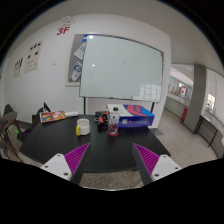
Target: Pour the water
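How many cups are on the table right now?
2: a pale cup beyond the open gripper, left of centre, and a small pinkish cup right of it. Others may hide among the clutter.

A pale yellow-white mug stands upright on the dark counter, toward its far edge. Just to its right is a small clear cup with a pinkish tint, also upright, near the same far edge. The two stand near each other but apart, well beyond the fingers. What they contain cannot be told.
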`<move>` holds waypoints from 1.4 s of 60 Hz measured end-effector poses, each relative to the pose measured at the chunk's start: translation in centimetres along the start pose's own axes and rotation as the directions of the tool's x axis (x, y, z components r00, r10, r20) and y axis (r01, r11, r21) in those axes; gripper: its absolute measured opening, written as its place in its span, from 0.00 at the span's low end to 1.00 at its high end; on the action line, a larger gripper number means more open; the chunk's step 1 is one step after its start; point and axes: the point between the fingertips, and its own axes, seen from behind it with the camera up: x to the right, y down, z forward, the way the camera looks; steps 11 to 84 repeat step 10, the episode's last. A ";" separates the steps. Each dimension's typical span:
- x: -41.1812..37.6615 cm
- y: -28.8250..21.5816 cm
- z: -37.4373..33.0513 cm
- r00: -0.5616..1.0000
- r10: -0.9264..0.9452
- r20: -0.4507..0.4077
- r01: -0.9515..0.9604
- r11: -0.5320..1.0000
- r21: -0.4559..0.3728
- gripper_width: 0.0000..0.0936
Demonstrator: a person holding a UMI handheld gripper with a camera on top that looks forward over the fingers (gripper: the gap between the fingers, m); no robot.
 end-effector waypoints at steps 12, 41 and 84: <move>0.1 -0.2 -0.3 1.000 0.010 0.002 -0.010 1.000 0.009 0.90; 0.1 -0.2 -0.3 1.000 0.010 0.002 -0.010 1.000 0.009 0.90; 0.1 -0.2 -0.3 1.000 0.010 0.002 -0.010 1.000 0.009 0.90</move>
